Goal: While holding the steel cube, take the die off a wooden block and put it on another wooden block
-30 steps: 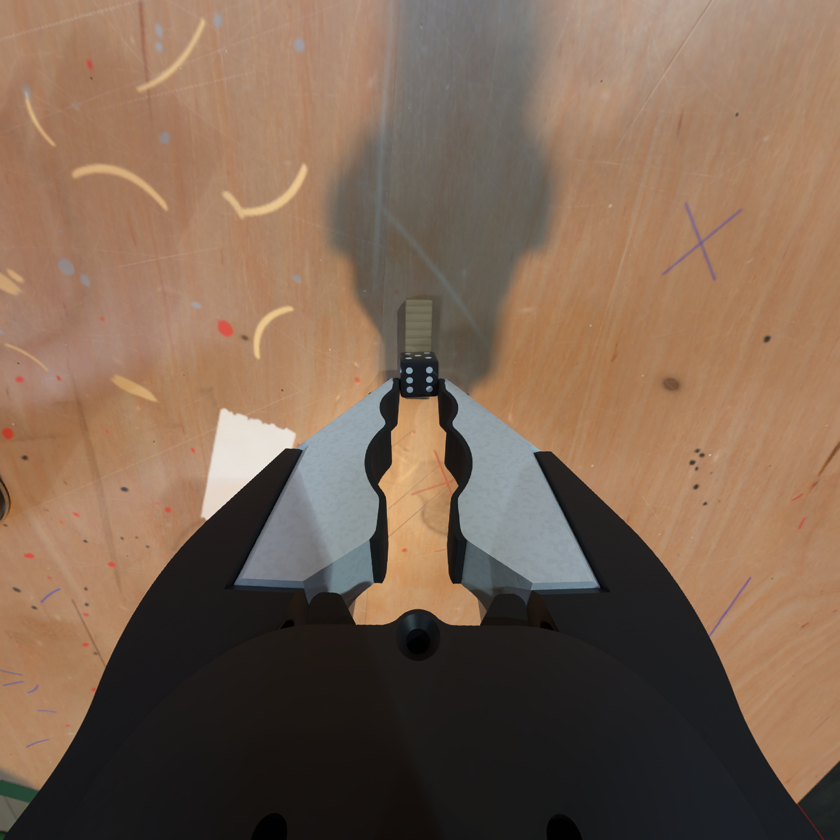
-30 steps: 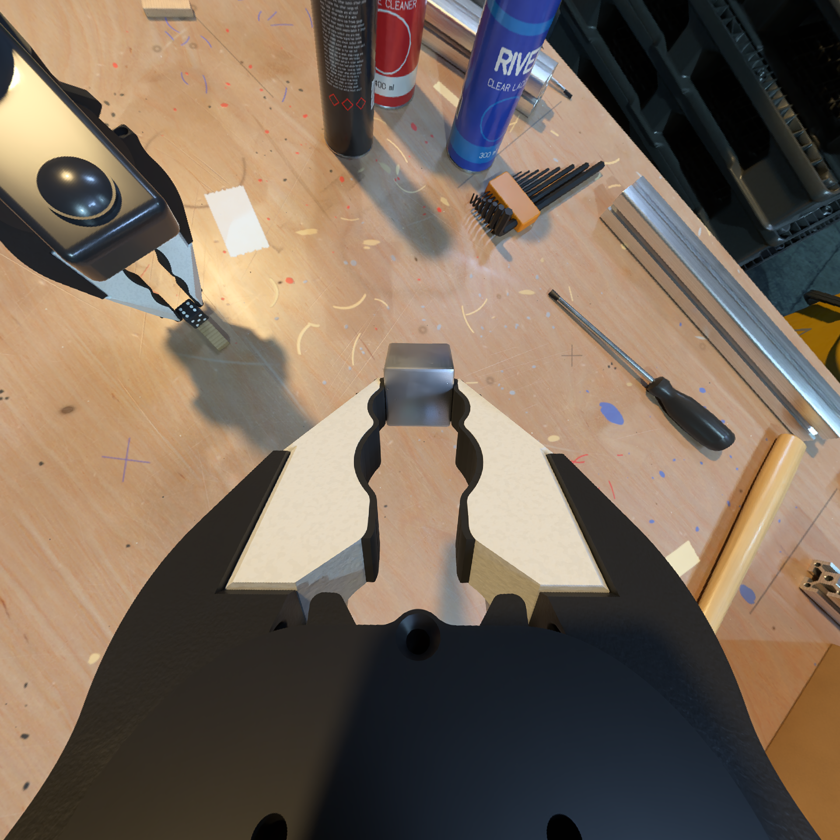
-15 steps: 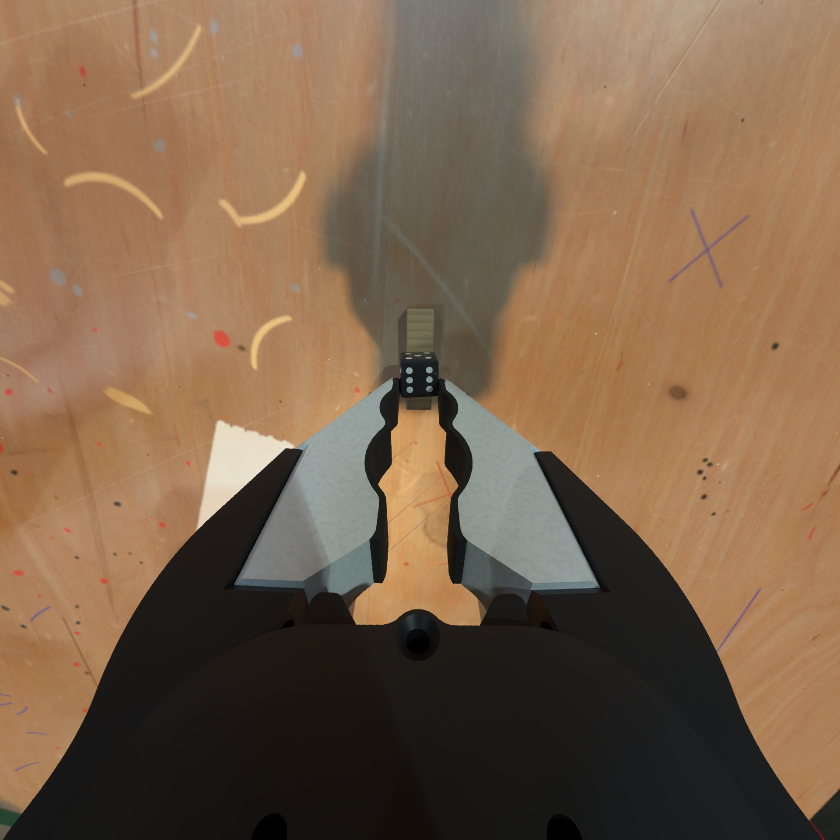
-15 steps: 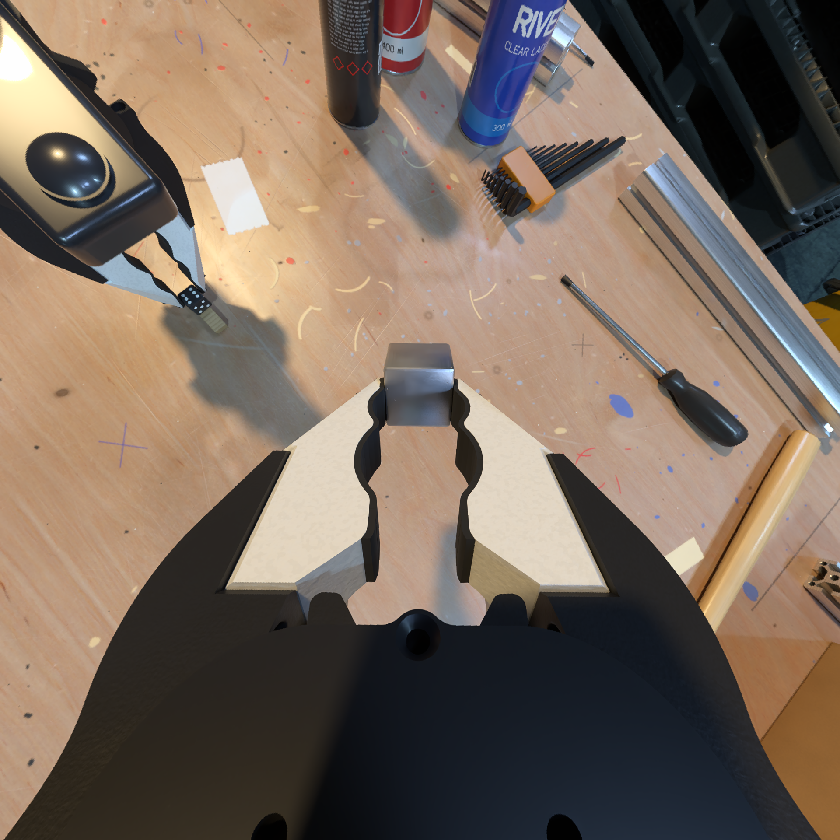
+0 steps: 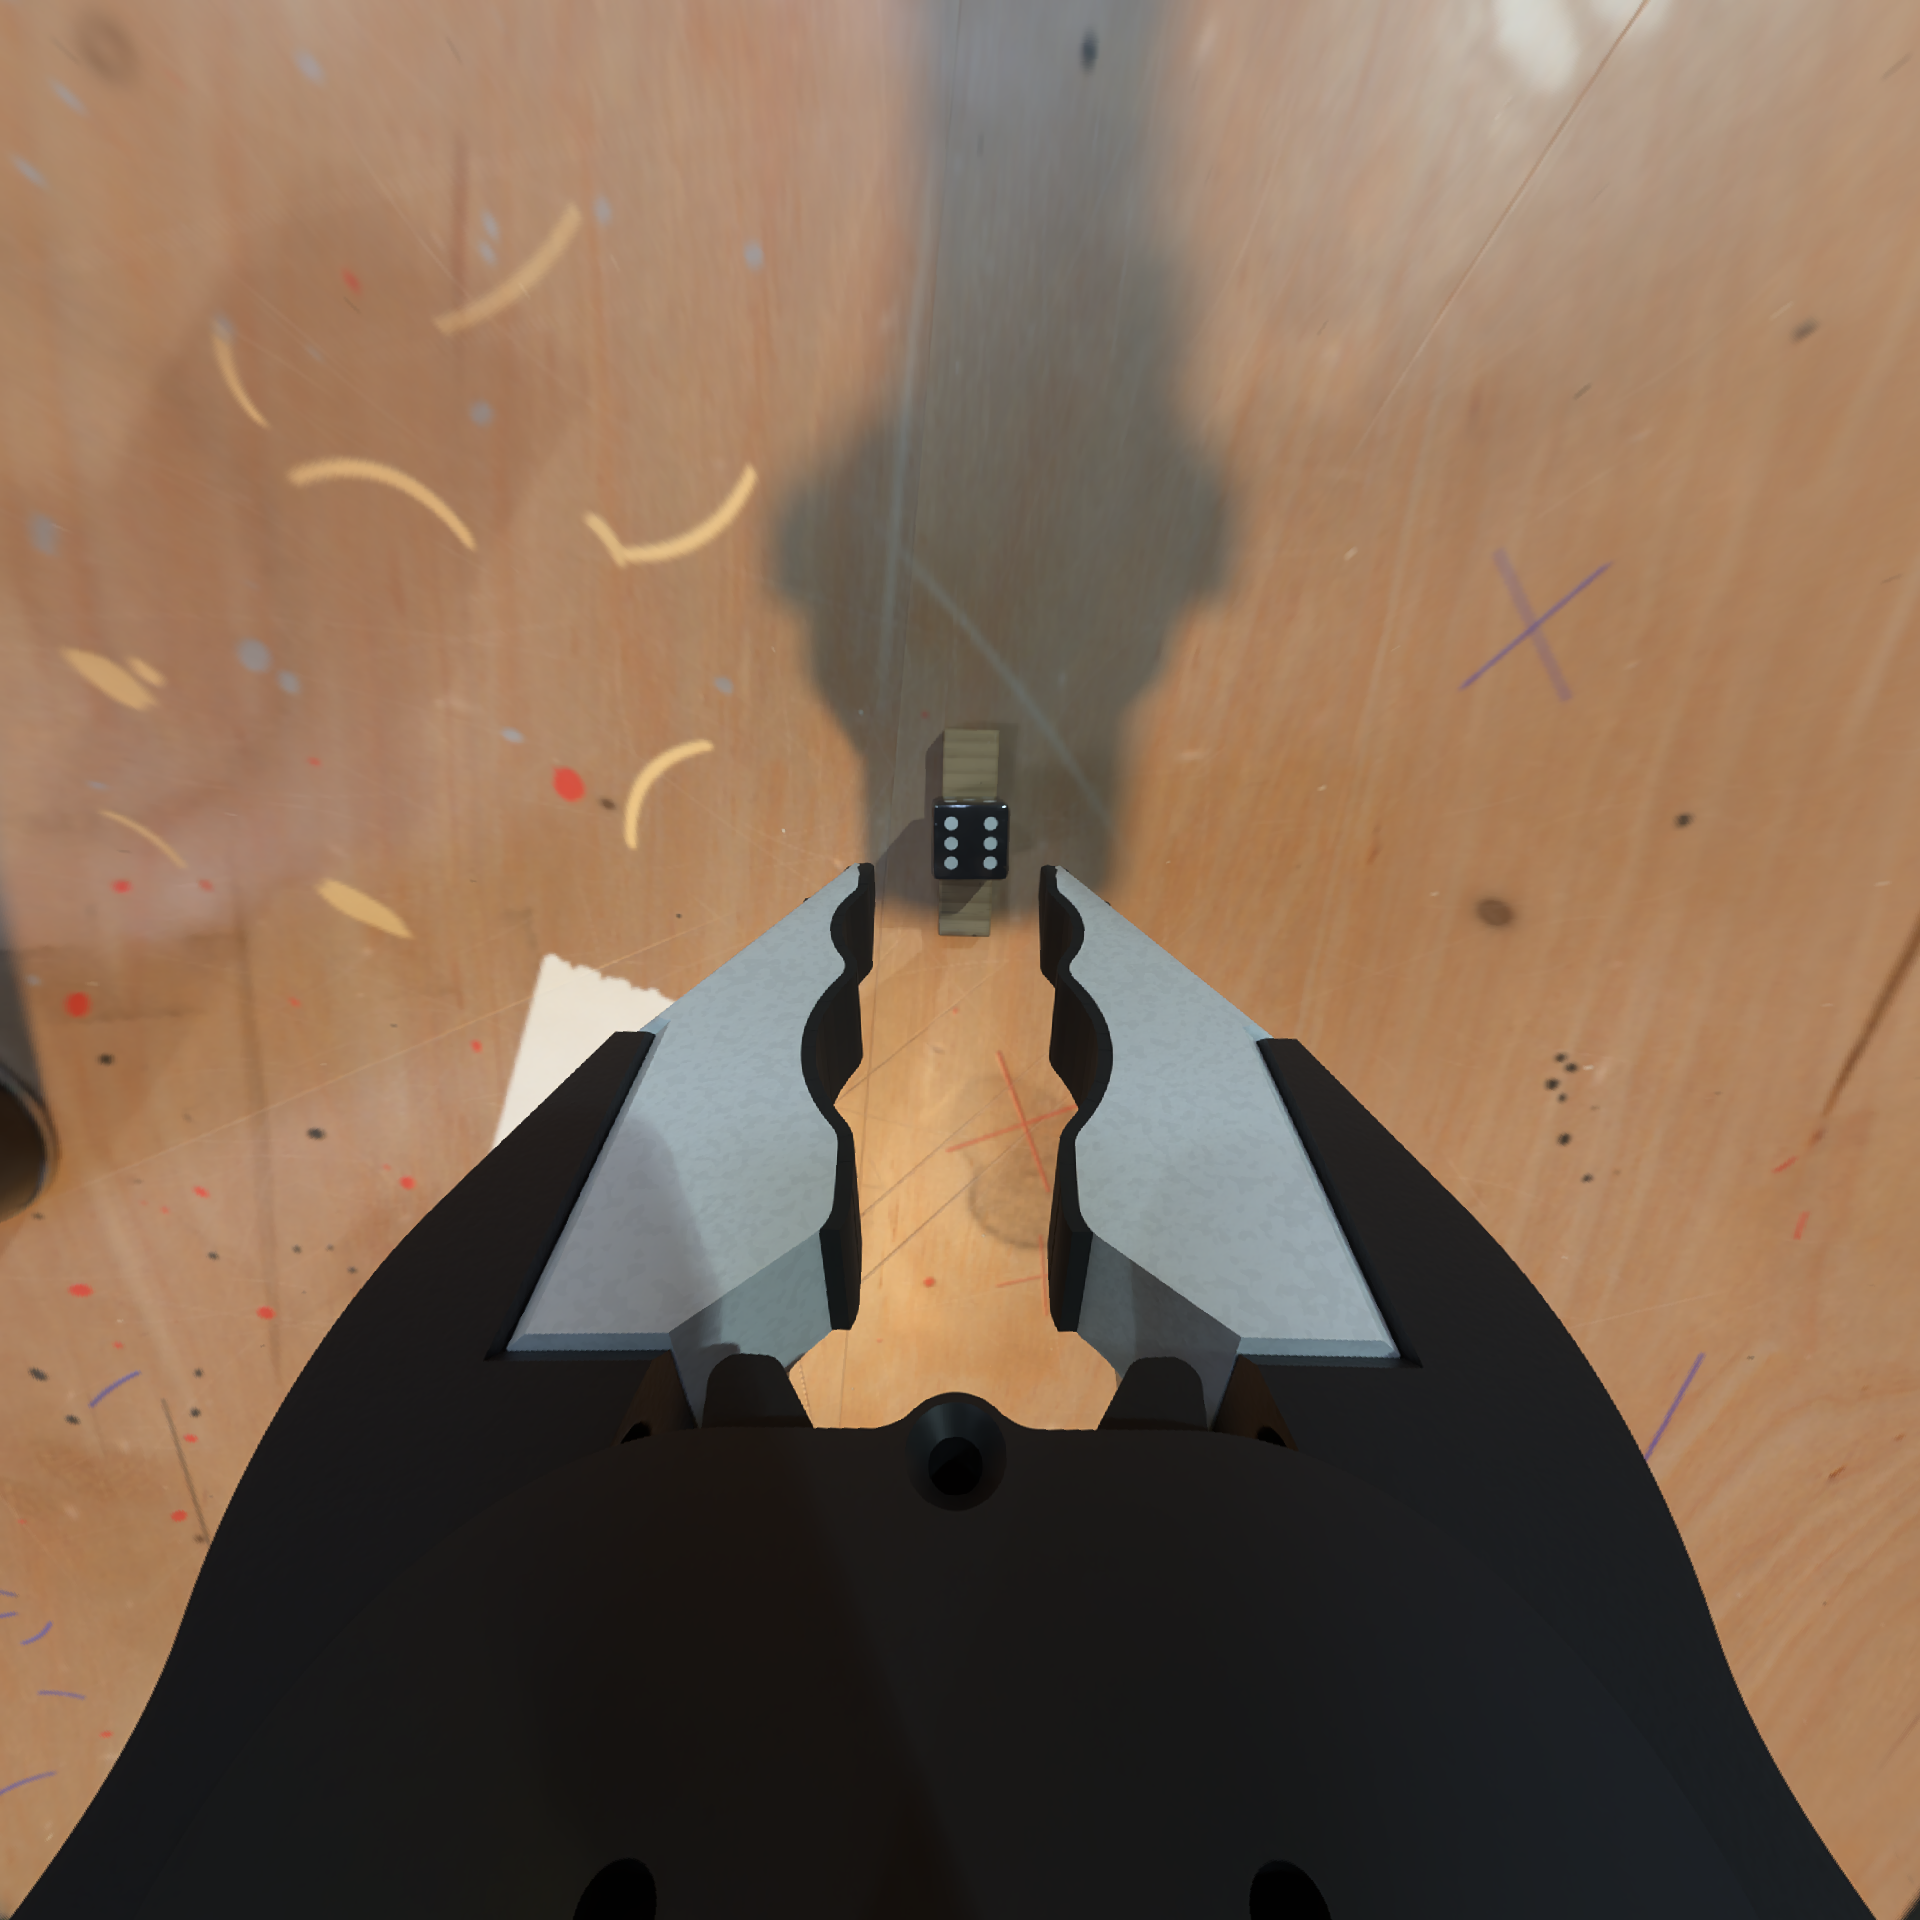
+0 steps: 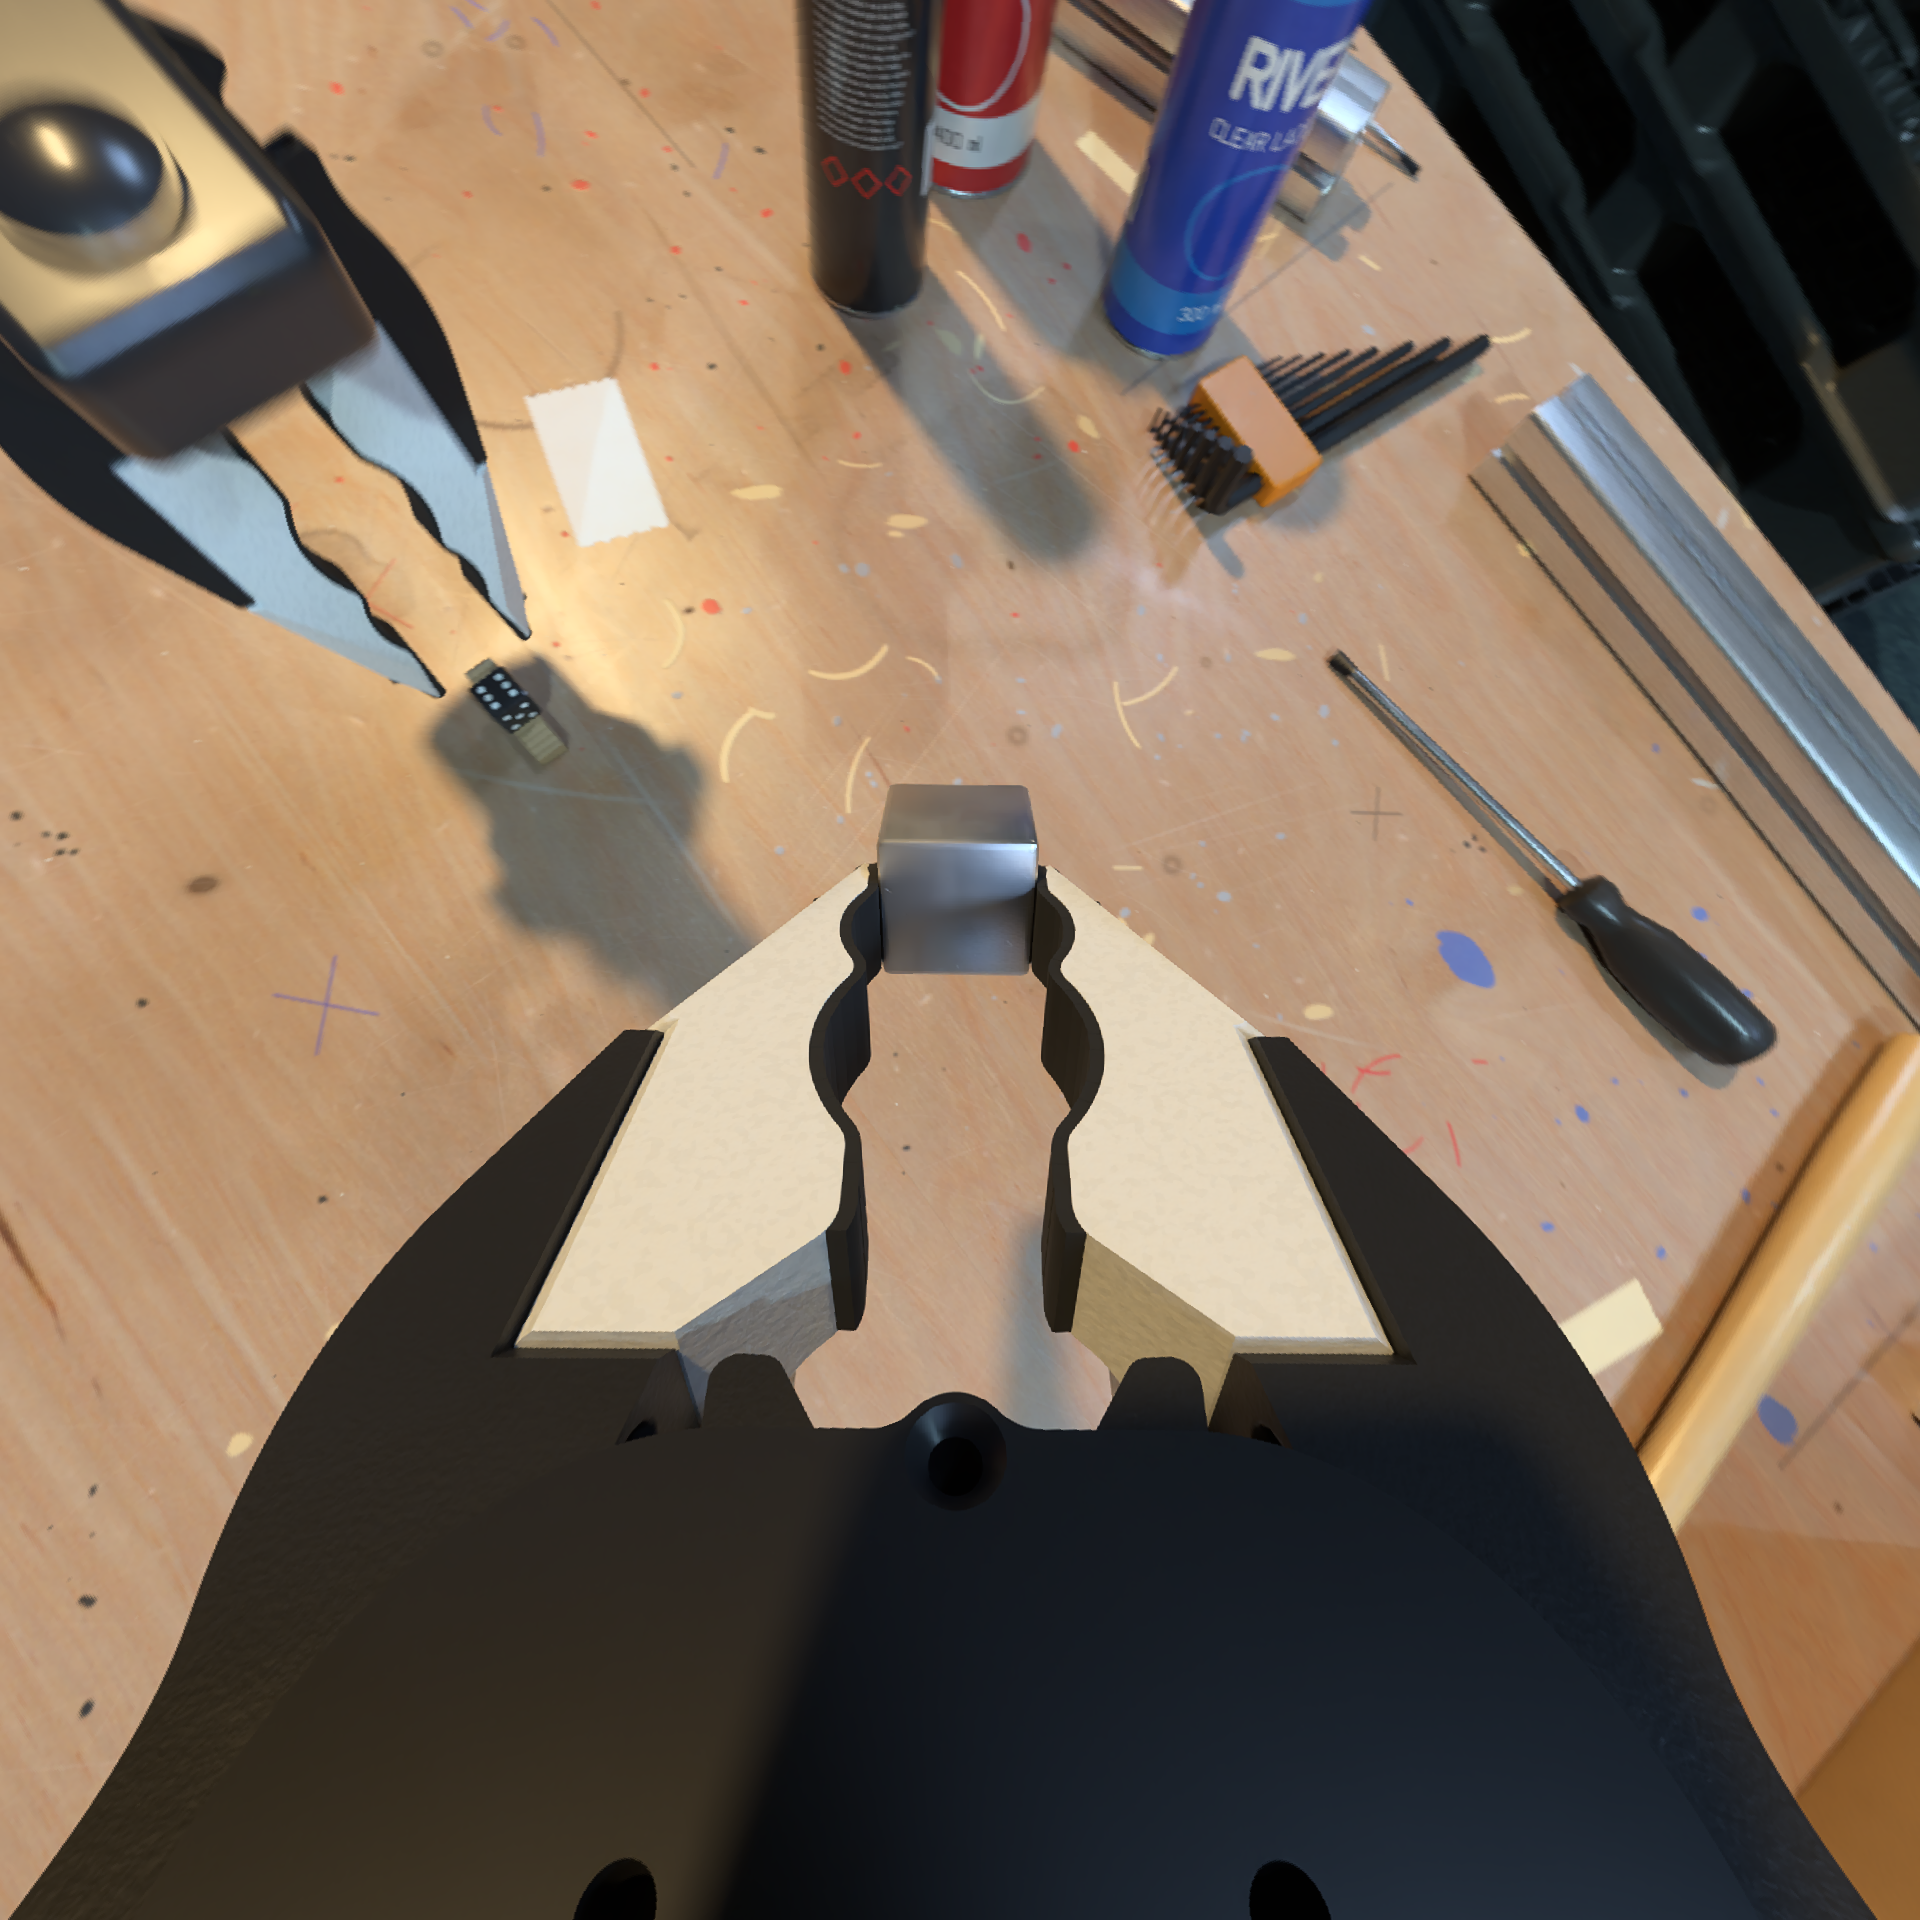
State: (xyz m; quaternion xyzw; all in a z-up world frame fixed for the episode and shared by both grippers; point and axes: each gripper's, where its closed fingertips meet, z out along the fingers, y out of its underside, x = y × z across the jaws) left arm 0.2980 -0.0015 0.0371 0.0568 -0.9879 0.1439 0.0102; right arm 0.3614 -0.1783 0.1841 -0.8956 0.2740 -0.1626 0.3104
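A black die (image 5: 970, 841) with white pips rests on a small wooden block (image 5: 970, 760) on the workbench. My left gripper (image 5: 956, 883) is open, its grey fingertips just short of the die and apart from it. In the right wrist view the die (image 6: 506, 697) sits on the block (image 6: 543, 740), with the left gripper (image 6: 484, 662) above and beside it. My right gripper (image 6: 956, 883) is shut on the steel cube (image 6: 956, 878) and holds it above the bench.
A black can (image 6: 868, 156), a red can (image 6: 982, 99) and a blue can (image 6: 1226, 177) stand at the back. A hex key set (image 6: 1299, 426), a screwdriver (image 6: 1558, 862), an aluminium rail (image 6: 1704, 582) and a wooden dowel (image 6: 1787, 1268) lie to the right. A white paper scrap (image 6: 597, 462) lies near the left gripper.
My left gripper has opened and let go of the die, which now rests on the wooden block. The gripper has drawn back a little. My right gripper still holds the steel cube.
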